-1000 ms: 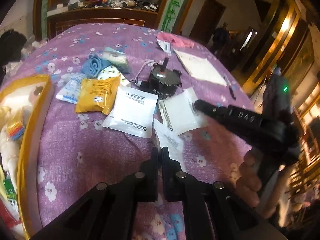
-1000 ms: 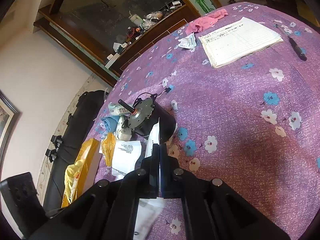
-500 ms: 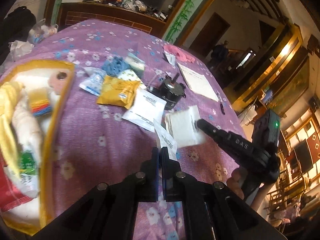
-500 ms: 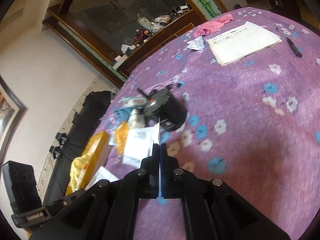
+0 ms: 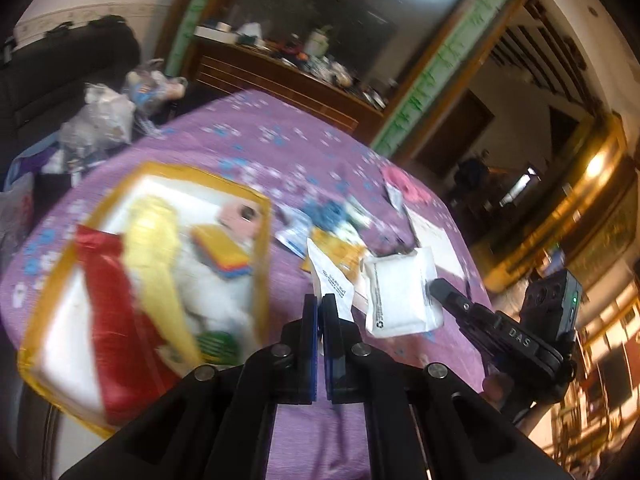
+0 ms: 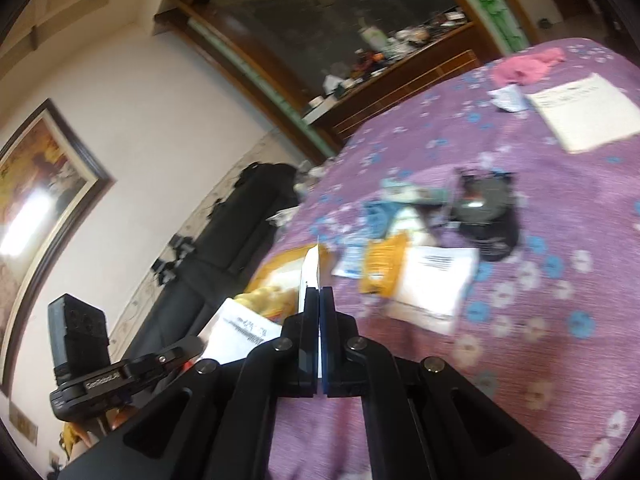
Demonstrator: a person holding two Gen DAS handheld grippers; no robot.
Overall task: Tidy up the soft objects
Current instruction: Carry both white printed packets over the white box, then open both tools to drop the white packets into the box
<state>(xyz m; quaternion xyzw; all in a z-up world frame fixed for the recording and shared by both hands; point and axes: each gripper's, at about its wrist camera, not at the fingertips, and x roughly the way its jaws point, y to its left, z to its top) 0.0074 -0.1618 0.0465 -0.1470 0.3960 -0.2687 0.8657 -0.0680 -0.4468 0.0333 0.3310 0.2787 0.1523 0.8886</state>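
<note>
Home: floral tablecloth (image 5: 256, 148), framed painting (image 6: 38, 200)

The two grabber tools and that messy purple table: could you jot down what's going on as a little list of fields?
left gripper: shut on a white packet
right gripper: shut on a white pouch, seen edge-on in its own view
container: yellow-rimmed box, already holding soft items
table: purple floral cloth
left on table: yellow packet, white packet with label, blue cloth, black motor
image quality: blurred
</note>
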